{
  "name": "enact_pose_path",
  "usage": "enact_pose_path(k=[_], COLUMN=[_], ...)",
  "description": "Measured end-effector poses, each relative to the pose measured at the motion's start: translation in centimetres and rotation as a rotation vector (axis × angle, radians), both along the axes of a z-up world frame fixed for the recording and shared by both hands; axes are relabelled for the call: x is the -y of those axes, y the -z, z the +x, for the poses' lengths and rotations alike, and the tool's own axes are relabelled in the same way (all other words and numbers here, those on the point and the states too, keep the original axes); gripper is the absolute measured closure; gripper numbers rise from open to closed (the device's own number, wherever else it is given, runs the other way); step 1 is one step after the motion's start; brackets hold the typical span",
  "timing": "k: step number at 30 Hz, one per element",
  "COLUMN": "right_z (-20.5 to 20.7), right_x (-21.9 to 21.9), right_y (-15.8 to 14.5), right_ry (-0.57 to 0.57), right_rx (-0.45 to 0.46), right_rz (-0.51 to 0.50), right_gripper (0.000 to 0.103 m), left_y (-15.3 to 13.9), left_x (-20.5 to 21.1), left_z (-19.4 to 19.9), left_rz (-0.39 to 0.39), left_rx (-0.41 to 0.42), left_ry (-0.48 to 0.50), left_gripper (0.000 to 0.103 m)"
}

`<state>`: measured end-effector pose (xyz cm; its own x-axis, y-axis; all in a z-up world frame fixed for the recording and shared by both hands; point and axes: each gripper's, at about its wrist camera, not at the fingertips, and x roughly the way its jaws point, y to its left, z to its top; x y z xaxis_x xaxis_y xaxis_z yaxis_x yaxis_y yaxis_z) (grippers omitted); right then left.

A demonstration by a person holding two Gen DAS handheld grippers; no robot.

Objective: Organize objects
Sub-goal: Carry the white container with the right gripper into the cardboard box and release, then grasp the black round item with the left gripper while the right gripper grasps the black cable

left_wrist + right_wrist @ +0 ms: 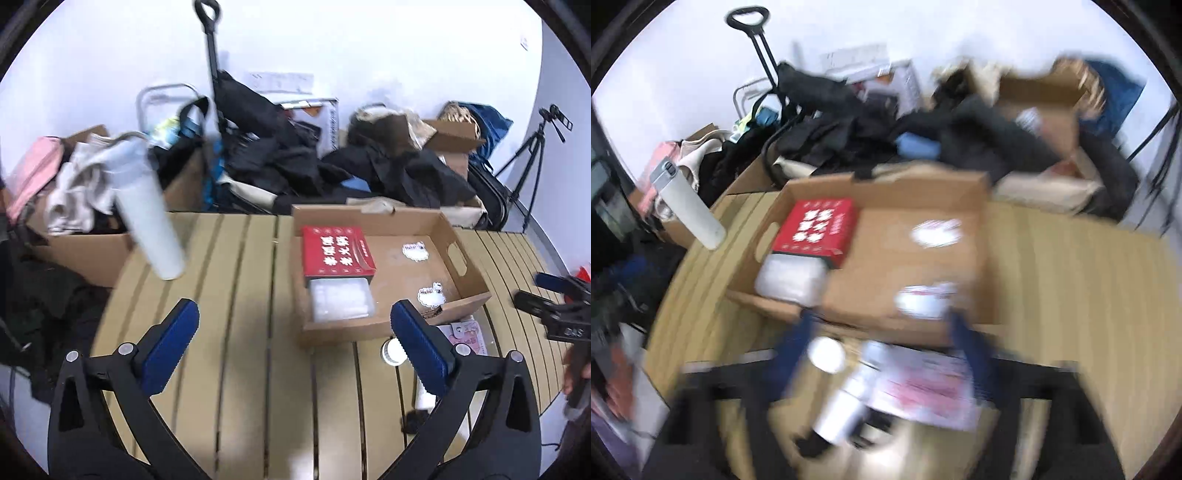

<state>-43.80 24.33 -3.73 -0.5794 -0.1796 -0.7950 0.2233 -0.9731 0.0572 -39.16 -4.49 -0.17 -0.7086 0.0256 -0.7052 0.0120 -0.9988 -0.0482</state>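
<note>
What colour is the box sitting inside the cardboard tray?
Red, with white characters on top. The box shows best in the left wrist view.

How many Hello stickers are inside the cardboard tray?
2: one Hello sticker on the cardboard tray floor toward the back, another Hello sticker by the near wall. The red box may hide more.

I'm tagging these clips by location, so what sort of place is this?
Probably a cluttered storage or workroom: cardboard boxes stuffed with clothes, a folding trolley against the wall, and a camera tripod in the corner.
</note>
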Motion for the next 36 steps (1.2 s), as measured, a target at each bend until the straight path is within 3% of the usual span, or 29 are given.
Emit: enact_pose_path(k=[5, 9, 13, 18, 22, 24, 26, 29, 36], right_z=[6.0, 10.0, 15.8, 25.1, 32.0, 34.0, 35.1, 35.9, 36.1], right_x=[-3.1, -3.1, -3.1, -2.8, -2.7, -3.1, -3.1, -2.3, -2.4], right_y=[-3.2, -4.8, -5.2, -3.1, 1.2, 2.3, 3.2, 3.3, 4.2], right_ry=[0.051, 0.038, 0.023, -0.016, 0.003, 0.014, 0.008, 0.012, 0.015], right_rx=[-0.044, -0.089, -0.128, -0.204, -0.165, -0.141, -0.107, -0.111, -0.095], right_rz=[0.001, 0.010, -0.029, -0.045, -0.052, -0.121, -0.162, -0.122, -0.151], right_gripper=[0.009, 0.009, 0.009, 0.009, 0.009, 0.009, 0.009, 0.009, 0.009], left_y=[-2.3, -3.6, -2.9, 0.9, 3.2, 4.1, 4.9, 5.0, 5.7], left_x=[-0.5, -2.3, -3.1, -4.6, -5.5, -6.1, -7.0, -8.4, -8.3], left_z=[4.6, 9.7, 16.1, 25.5, 31.4, 33.1, 33.4, 33.9, 33.4], left_rz=[0.037, -0.014, -0.043, -0.131, -0.078, -0.059, -0.100, -0.153, -0.113], left_rx=[0.003, -0.062, -0.129, -0.133, -0.143, -0.173, -0.158, -0.167, -0.167], left_ry=[-0.002, 0.056, 0.082, 0.117, 0.168, 0.217, 0.234, 0.263, 0.281], left_gripper=[0.000, 0.000, 0.000, 0.000, 0.000, 0.000, 0.000, 0.000, 0.000])
